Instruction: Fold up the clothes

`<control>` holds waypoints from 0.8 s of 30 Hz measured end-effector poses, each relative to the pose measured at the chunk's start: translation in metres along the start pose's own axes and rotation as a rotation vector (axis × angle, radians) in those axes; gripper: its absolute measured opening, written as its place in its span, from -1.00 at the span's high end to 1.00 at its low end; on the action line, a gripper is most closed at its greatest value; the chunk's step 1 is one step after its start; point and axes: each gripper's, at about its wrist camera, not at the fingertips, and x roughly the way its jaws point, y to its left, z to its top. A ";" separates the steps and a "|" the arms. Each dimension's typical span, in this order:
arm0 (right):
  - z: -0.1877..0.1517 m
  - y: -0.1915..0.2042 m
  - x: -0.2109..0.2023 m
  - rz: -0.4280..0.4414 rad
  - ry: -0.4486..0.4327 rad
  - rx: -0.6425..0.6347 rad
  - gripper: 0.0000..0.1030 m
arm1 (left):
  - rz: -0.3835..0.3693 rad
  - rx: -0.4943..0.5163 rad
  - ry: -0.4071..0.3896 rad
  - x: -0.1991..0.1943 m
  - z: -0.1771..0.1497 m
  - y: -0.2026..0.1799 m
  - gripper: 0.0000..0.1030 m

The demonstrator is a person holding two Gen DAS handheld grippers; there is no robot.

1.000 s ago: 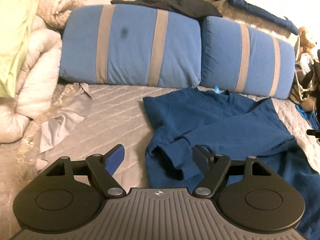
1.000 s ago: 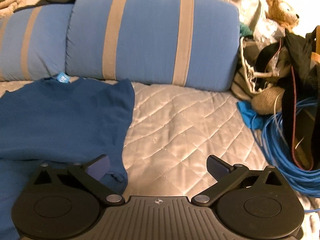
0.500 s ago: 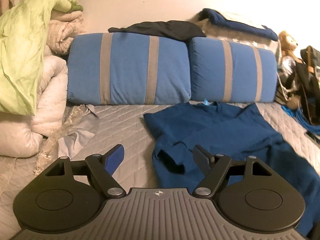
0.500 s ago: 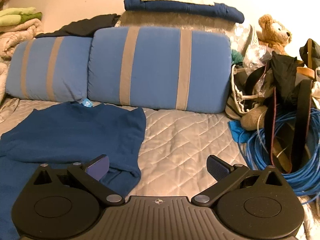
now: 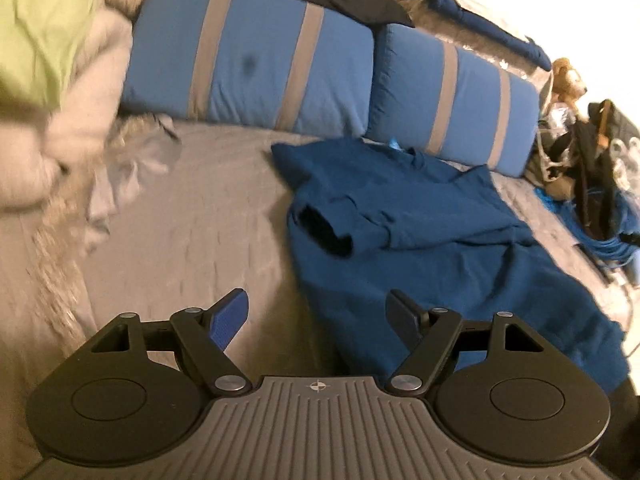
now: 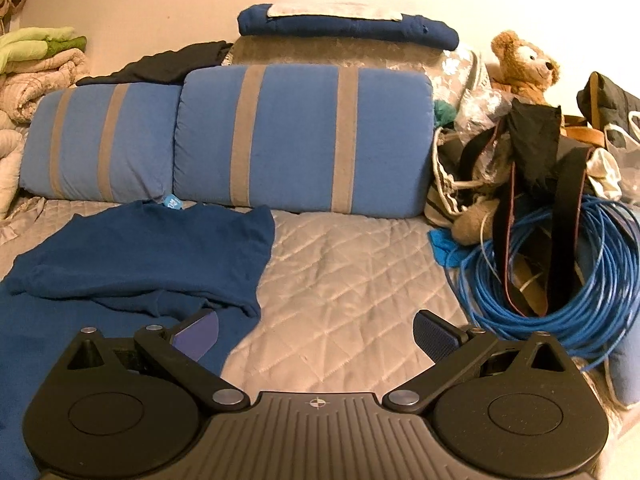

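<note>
Since half a second ago both cameras have swung, and the left gripper (image 5: 316,312), jaws spread and empty, now hangs over the left edge of the blue shirt (image 5: 420,216) lying on the quilted bed (image 5: 200,248) with both sleeves folded in. Judging by that, the lengthwise fold comes next, so each gripper must pinch a hem corner. The right gripper (image 6: 316,334) is likewise spread and empty; the shirt's light-blue neck tag (image 6: 171,202) is too small to read.

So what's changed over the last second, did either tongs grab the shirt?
No grab. Left tongs swung: pulled back, then closer again and tilted, view blurred. Right tongs backed off steadily, so more wall, teddy bear and blue cable show. Both remain open and empty; the blue shirt lies unchanged on the bed.
</note>
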 end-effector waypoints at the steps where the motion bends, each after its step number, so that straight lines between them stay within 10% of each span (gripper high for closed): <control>1: -0.002 -0.002 0.000 0.001 0.005 0.004 -1.00 | -0.045 -0.023 0.008 0.000 -0.004 0.005 -0.47; 19: -0.026 -0.020 0.006 0.019 0.075 0.108 -1.00 | -0.527 -0.394 0.135 0.038 -0.055 0.044 -0.43; 24: -0.029 -0.015 0.005 0.028 0.075 0.092 -1.00 | -0.567 -0.475 0.134 0.042 -0.063 0.054 0.08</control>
